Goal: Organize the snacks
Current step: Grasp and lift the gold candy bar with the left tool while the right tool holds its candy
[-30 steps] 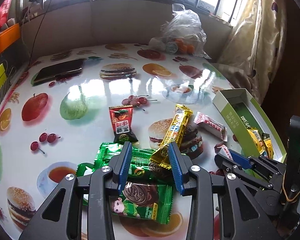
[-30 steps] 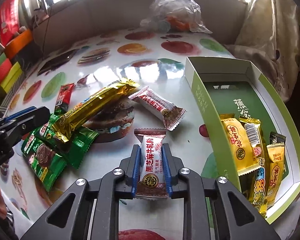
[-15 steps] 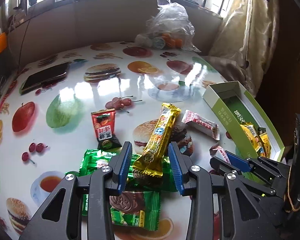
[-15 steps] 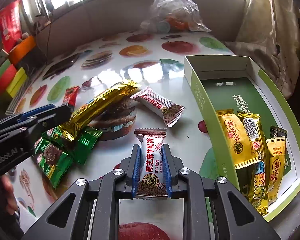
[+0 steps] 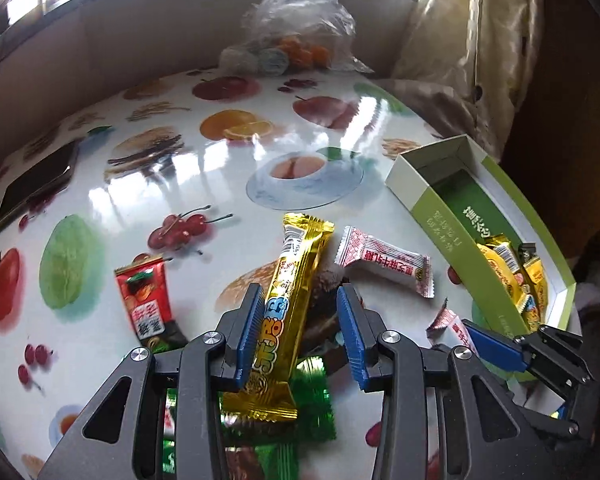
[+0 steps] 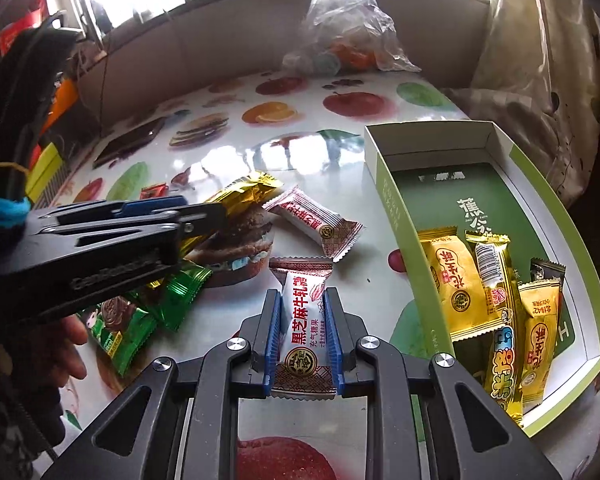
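Green box (image 6: 388, 208) at the table's right edge already holds a few yellow packets (image 6: 456, 284) + a gold bar, so sorting looks partly done, by my read. Right gripper (image 6: 302, 336) is clamped narrow on a white sesame-candy pack (image 6: 302, 312), just beside the box, not in yet. Left gripper (image 5: 298, 336) straddles the long gold bar (image 5: 290, 300), jaws part-way apart; one pad sits against the wrapper, the other clear, so no real grip as far as I can tell. Left to do: twin white candy (image 5: 384, 266), red packet (image 5: 146, 300), green packets (image 6: 140, 312). Hard to see: green pile mostly under the left tool, exact count unclear; box's near corner cut off; contents of the clear plastic bag (image 5: 296, 32) at the back not readable.
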Available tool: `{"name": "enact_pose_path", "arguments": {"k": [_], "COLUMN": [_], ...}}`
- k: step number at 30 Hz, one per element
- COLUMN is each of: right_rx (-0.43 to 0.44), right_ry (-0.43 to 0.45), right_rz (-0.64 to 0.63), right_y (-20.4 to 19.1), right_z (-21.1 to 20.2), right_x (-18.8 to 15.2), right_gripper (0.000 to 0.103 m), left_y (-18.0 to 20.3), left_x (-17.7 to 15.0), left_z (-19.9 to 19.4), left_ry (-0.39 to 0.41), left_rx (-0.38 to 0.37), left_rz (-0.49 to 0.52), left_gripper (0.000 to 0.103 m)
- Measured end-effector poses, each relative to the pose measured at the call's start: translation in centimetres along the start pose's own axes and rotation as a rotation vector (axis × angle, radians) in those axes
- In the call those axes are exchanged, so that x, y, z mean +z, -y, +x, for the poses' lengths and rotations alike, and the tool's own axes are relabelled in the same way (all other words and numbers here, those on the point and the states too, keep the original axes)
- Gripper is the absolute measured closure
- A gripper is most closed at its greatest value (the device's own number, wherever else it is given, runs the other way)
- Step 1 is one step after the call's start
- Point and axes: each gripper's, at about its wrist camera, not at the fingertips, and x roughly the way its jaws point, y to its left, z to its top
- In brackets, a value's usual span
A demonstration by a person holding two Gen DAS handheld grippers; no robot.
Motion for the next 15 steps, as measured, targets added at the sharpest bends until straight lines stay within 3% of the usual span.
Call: {"name": "enact_pose_path", "arguments": {"k": [10, 13, 15], "right_rx": [0.006, 0.009, 0.009], "right_ry": [-0.006, -0.005, -0.005], "right_rz": [0.010, 0.009, 0.014], "right_y": [0.2, 0.4, 0.4], "right_z": [0.2, 0.2, 0.2], "right_x": [0.2, 0.2, 0.2], "right_gripper": [0.083, 0.083, 0.083], "left_y": [0.2, 0.4, 0.3], "left_x": [0.6, 0.9, 1.3], "left_z": [2.1, 1.1, 1.4], "left_ry": [-0.068, -0.039, -0.051], "left_rx": [0.012, -0.011, 0.016], "left_rz": [-0.007, 0.017, 0.025], "left_gripper": [0.064, 0.064, 0.064]}}
